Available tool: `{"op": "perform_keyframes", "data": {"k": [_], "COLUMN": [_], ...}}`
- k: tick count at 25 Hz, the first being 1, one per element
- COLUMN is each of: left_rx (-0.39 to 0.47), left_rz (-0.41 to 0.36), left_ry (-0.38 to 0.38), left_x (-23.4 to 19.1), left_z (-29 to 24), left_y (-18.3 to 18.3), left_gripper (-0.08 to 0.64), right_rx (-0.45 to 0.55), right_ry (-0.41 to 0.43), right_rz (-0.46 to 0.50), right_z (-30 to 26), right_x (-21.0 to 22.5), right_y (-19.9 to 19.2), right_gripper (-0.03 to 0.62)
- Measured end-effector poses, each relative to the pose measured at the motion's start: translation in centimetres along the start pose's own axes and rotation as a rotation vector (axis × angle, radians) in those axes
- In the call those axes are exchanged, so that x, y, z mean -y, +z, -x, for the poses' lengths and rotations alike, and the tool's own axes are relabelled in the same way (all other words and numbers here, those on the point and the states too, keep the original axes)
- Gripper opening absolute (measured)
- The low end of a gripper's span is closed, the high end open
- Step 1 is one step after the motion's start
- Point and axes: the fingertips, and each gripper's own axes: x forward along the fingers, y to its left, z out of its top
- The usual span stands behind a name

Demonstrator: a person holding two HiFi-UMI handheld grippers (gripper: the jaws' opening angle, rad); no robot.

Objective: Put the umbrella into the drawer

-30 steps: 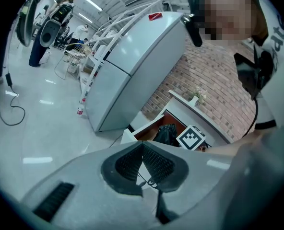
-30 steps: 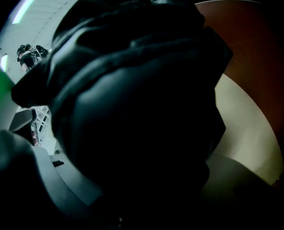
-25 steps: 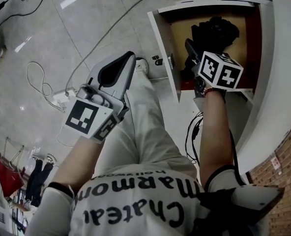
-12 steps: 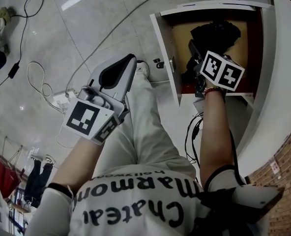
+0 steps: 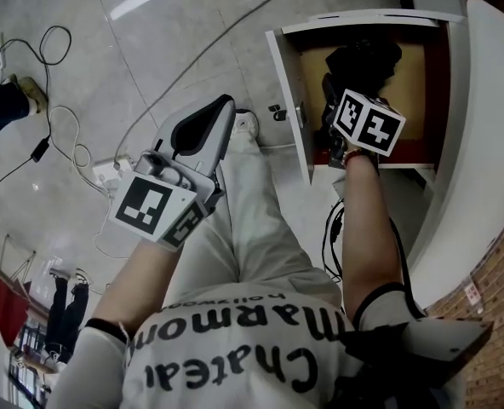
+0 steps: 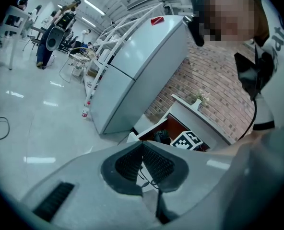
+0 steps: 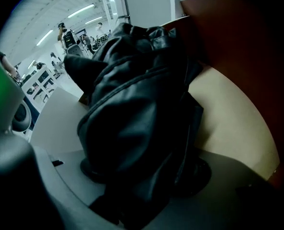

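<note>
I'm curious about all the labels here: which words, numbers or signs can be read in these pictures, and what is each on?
"Chatea", upside down and cut off: white shirt.
"Marmon", upside down and cut off: same shirt.
Small line there, perhaps "Hollywood": barely readable.
Marker cubes: black square patterns, no letters.
Tag on the brick wall: too small to read.
Red label on the refrigerator: too small.

Drawer [image 5: 287, 100] open above; umbrella [image 5: 363, 58] crowds middle; bare strip along right wall.
</note>
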Motion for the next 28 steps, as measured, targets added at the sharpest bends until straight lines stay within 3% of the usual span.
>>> {"op": "perform_keyframes", "data": {"k": [9,16,24,28], "left_rx": [0.02,0.027,0.043,0.043], "left_rz": [0.002,-0.002,-0.036,-0.035], "left_ry": [0.063,0.133,0.163,0.193], "left_x": [-0.9,-0.7,0.7,0.9], "left_z": [3.0,5.6,5.9,6.6], "left_y": [2.0,5.7,10.2,11.5], "left_gripper": [0.015,0.015,0.015,0.015], "right_rx": [0.003,-0.03,-0.081,-0.085], "right_ry": [-0.096,-0.156,-0.125,-0.109], "right_rz": [0.044,0.11,0.118,0.054], "right_z": [-0.8,-0.7,-0.8,-0.8], "right_x": [-0.2,0.0,-0.7,-0.6], "right_y": [-0.3,-0.4,-0.3,-0.4], "right_gripper": [0.278,0.278,0.278,0.287]}}
